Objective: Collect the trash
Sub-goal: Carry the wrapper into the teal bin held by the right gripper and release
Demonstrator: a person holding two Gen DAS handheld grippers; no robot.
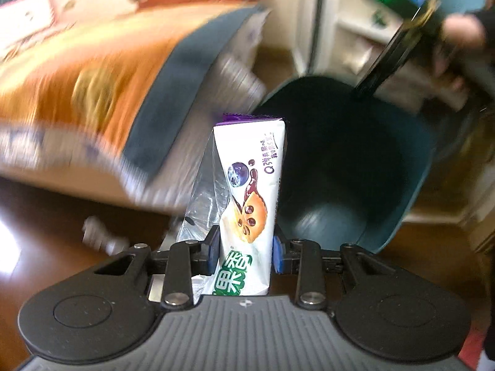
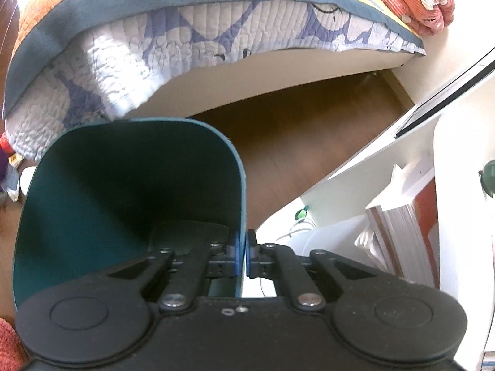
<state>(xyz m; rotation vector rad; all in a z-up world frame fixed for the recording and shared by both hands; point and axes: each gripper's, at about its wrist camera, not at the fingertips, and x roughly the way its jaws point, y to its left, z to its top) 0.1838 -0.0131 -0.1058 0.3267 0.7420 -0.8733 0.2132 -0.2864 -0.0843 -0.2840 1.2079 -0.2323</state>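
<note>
My left gripper (image 1: 246,249) is shut on a white snack wrapper (image 1: 252,185) with a purple top edge and a biscuit picture. The wrapper stands upright between the pads, with crumpled clear plastic (image 1: 204,204) behind it. A dark teal trash bin (image 1: 411,185) is tilted just beyond the wrapper, its opening facing me. My right gripper (image 2: 242,255) is shut on the bin's rim (image 2: 243,185); it also shows in the left wrist view (image 1: 383,61) at the bin's far rim. The bin's inside (image 2: 123,185) looks dark.
A bed with an orange and teal blanket (image 1: 92,77) and a quilted blue-white cover (image 2: 154,52) stands beside the bin. Brown wooden floor (image 2: 309,139) lies between bed and a white shelf (image 2: 386,154) holding stacked books (image 2: 399,232). Small items lie on the floor (image 1: 99,235).
</note>
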